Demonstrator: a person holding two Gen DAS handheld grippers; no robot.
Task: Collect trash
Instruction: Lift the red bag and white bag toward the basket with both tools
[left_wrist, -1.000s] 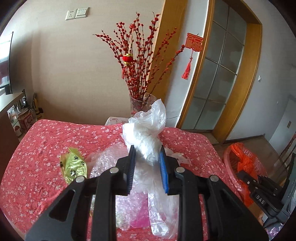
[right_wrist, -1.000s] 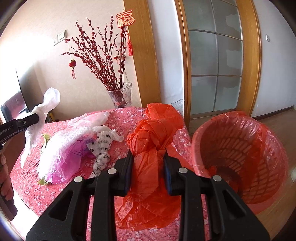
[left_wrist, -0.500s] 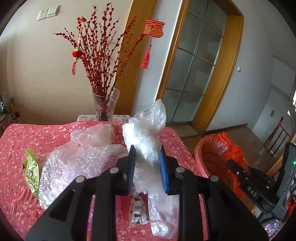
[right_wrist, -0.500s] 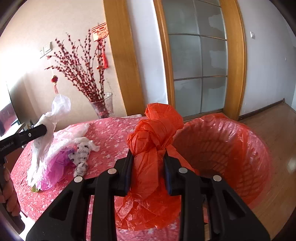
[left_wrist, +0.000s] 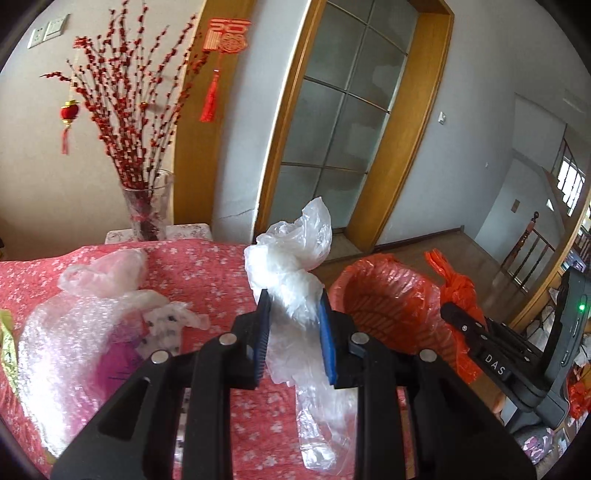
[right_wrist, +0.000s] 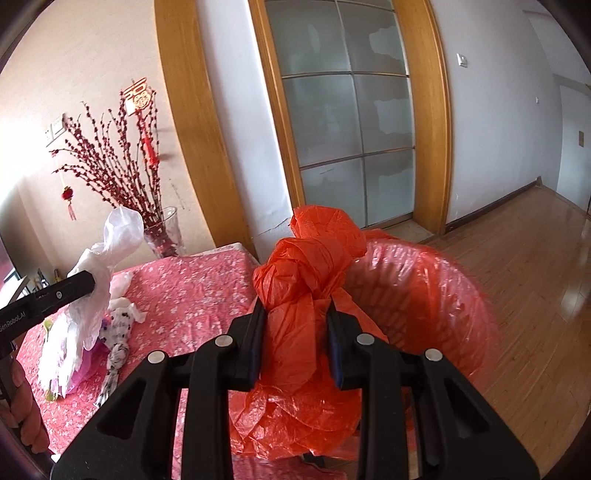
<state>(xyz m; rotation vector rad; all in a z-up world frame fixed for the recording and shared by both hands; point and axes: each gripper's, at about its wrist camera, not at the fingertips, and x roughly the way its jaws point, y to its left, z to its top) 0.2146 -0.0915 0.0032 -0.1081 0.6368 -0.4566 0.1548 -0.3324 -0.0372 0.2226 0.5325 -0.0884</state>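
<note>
Left wrist view: the left tool (left_wrist: 293, 321) pinches a crumpled clear plastic bag (left_wrist: 291, 266) between its blue pads, lifted above the counter (left_wrist: 207, 266), which wears a red flowered cloth. The bag's loose tail hangs below the pads and could snag on the counter edge or slip free if the pinch is only on thin film. To the right, beside the counter, stands a bin (left_wrist: 384, 295) lined with red plastic, and the right tool (left_wrist: 448, 308) holds a knotted orange bag (left_wrist: 458, 291) near the bin's far rim. Left behind on the counter are a sheet of bubble wrap (left_wrist: 74, 347), a spotted scrap (left_wrist: 166, 325) and another clear bag (left_wrist: 107, 269). A glass vase (left_wrist: 147, 210) of red branches stands at the back, well apart.

Right wrist view: the right tool (right_wrist: 295, 326) is pressed onto the orange bag (right_wrist: 306, 273), just over the bin (right_wrist: 443, 295). The floppy liner may fold inward, and a light bag could catch on the rim and fall to the wood floor (right_wrist: 535, 280). The left tool (right_wrist: 79, 282) with its clear bag (right_wrist: 107, 251) hangs over the counter (right_wrist: 192, 288), and both tools heading for one opening might collide
</note>
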